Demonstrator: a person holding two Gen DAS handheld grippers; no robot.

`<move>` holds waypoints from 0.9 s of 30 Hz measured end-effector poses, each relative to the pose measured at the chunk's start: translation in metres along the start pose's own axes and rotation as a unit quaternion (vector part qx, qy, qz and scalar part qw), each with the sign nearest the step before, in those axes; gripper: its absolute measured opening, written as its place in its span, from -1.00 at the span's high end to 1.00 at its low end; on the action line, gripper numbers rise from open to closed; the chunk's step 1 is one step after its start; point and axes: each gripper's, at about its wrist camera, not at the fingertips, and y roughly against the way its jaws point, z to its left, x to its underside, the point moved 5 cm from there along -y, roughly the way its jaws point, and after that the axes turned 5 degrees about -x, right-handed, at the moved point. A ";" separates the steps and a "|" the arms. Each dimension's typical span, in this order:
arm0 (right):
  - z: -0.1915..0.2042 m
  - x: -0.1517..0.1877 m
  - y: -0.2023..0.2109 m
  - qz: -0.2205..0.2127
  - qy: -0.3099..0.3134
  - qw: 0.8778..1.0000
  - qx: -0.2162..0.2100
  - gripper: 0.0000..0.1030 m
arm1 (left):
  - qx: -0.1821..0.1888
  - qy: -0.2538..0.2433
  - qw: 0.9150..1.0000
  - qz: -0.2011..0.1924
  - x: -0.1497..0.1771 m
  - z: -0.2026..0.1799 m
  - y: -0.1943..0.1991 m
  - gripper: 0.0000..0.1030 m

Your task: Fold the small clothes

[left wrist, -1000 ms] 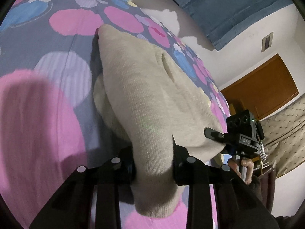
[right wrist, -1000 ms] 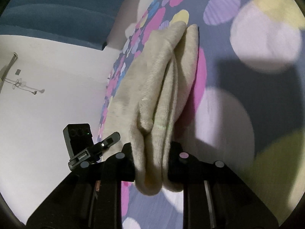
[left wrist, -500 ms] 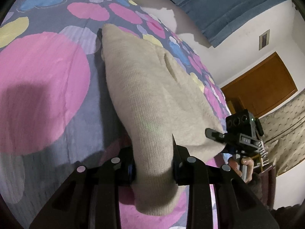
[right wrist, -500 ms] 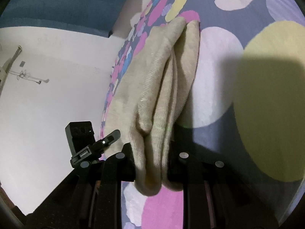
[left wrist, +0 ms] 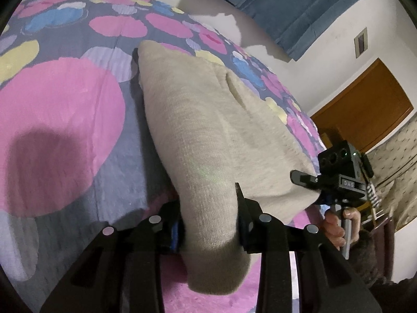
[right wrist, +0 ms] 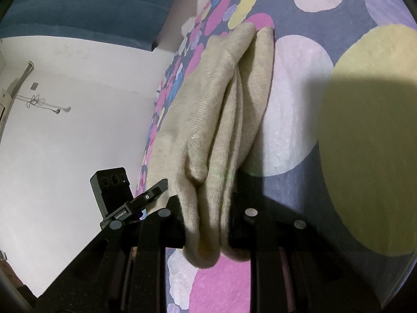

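Here, in the left wrist view, your left gripper (left wrist: 209,220) tilts down toward the spotted bedspread (left wrist: 65,135) with 1 end of the beige knit garment (left wrist: 198,140) between its 2 jaws; they have just been opening a little, yet the pads still touch the cloth on both sides. Compared with 1 second ago, a big pink spot now fills the left of this view and the garment's far corner sits lower in it. The knit stretches away as a thick folded band, its far end resting on the bedspread, with a small slit near the fold. Your right gripper (left wrist: 303,178) shows at the garment's other end, a hand (left wrist: 338,221) on its grip. In the right wrist view, your right gripper (right wrist: 207,208) is clamped on bunched layers of the same garment (right wrist: 229,99), unchanged in its grip since the earlier frame; your left gripper (right wrist: 156,191) sits at the left.
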 end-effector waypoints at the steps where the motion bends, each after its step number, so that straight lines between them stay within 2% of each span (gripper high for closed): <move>1: 0.000 0.001 0.000 0.000 0.000 1.000 -0.001 0.62 | -0.005 -0.004 1.000 -0.001 0.000 -0.001 0.000 0.31; 5: 0.000 0.001 0.000 -0.002 -0.003 1.000 -0.004 0.62 | -0.005 -0.002 1.000 -0.002 0.000 0.000 0.000 0.27; 11: -0.003 -0.001 0.001 -0.004 -0.007 1.000 -0.012 0.60 | -0.013 -0.001 1.000 -0.004 0.000 0.000 0.001 0.11; 15: -0.006 -0.003 0.003 -0.006 -0.013 1.000 -0.027 0.56 | -0.013 0.000 1.000 -0.006 0.000 0.000 0.001 -0.12; 19: -0.007 -0.004 0.007 -0.010 -0.020 0.998 -0.052 0.45 | -0.007 -0.012 1.000 -0.008 0.001 -0.004 0.002 -0.49; 22: -0.007 -0.004 0.010 -0.015 -0.026 0.997 -0.071 0.36 | -0.013 -0.020 1.000 -0.008 0.001 -0.007 0.002 -0.57; 27: -0.006 -0.005 0.016 -0.024 -0.026 0.995 -0.091 0.17 | 0.005 -0.010 1.000 -0.006 0.001 -0.003 0.002 -0.63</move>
